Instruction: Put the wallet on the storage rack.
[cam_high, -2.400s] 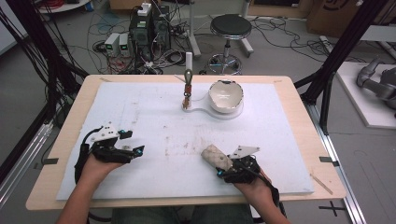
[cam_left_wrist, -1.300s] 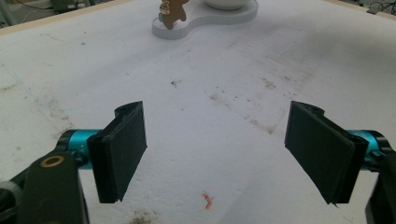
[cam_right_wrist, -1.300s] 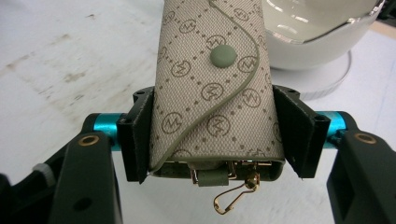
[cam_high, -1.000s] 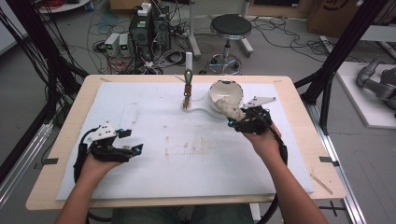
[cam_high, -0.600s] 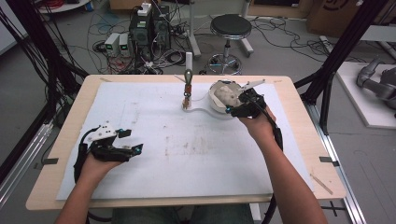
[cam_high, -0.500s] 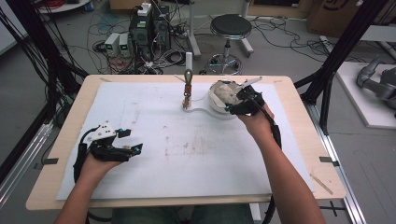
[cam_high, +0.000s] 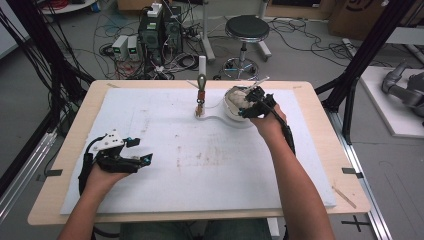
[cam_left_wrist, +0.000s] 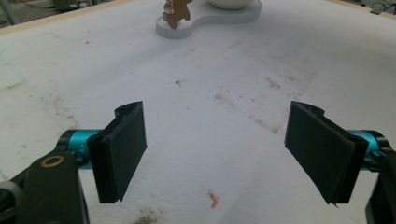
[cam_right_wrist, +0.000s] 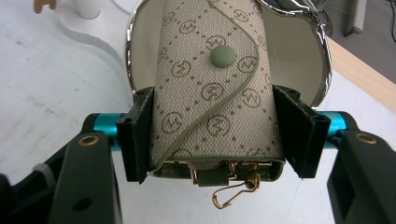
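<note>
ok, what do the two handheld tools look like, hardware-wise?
Left tool: flat black rectangular jaw pads on teal anodised rods, black body with brass-ringed holes; the high view shows its grey three-cornered top plate and a black cable looping back. Right tool: same black pads, teal rods and brass-ringed black body. Forearms are unsleeved.

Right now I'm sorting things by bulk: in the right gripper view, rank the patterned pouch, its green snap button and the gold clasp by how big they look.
1. Patterned pouch
2. Gold clasp
3. Green snap button
The clasp sits nearer the camera, so second and third places are unsure.
</note>
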